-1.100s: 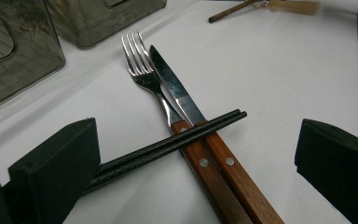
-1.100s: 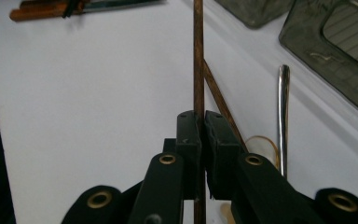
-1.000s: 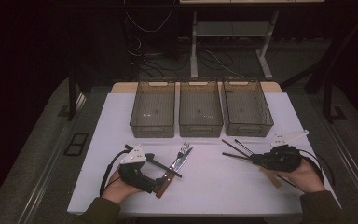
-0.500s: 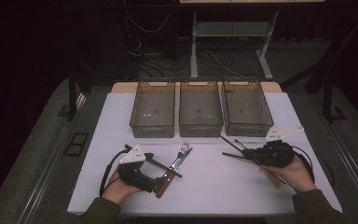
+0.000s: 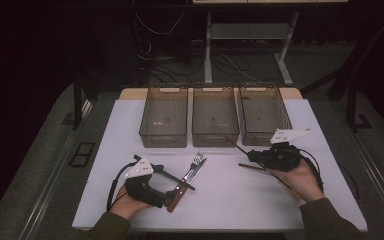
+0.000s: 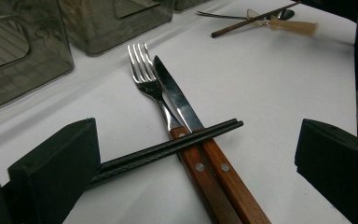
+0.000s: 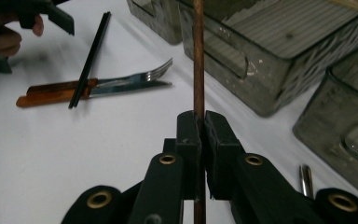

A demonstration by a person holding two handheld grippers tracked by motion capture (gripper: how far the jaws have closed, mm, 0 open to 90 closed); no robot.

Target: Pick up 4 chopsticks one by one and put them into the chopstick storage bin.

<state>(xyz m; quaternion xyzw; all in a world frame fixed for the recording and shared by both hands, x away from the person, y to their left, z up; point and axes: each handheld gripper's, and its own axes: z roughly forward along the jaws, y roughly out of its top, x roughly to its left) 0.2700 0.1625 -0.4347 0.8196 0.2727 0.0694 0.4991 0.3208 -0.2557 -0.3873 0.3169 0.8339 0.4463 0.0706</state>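
While the right tongs [image 7: 199, 122] sit clamped on a brown chopstick [image 7: 198, 56], the stick runs straight up between the shut jaws toward 12 o'clock in the right gripper view. High view: right tongs [image 5: 252, 156] at about 4 o'clock on the white desk [image 5: 220, 200], held by the right hand [image 5: 296, 175], stick tip pointing toward 10 o'clock, near the middle bin. A second brown chopstick [image 5: 252, 167] lies on the desk just beside the right tongs, at their 6 o'clock side.

Left tongs [image 6: 196, 154] stand wide apart, nothing between the jaws; a pair of black chopsticks [image 6: 168, 147] lies just ahead of them, resting across the handles of a fork [image 6: 149, 81] and knife [image 6: 175, 95]. Fork and knife lie side by side, touching, wooden handles toward 5 o'clock in the left gripper view, tips toward 11 o'clock. High view: left tongs [image 5: 162, 172] at about 8 o'clock on the desk, left hand [image 5: 130, 200] behind them, fork and knife just at their 3 o'clock.

Three clear bins in a row at the desk's 12 o'clock edge: left bin [image 5: 164, 117], middle bin [image 5: 215, 116], right bin [image 5: 263, 114], standing side by side. In the left gripper view a spoon-like utensil with a pale handle [image 6: 291, 25] lies at 1 o'clock, next to a brown stick.
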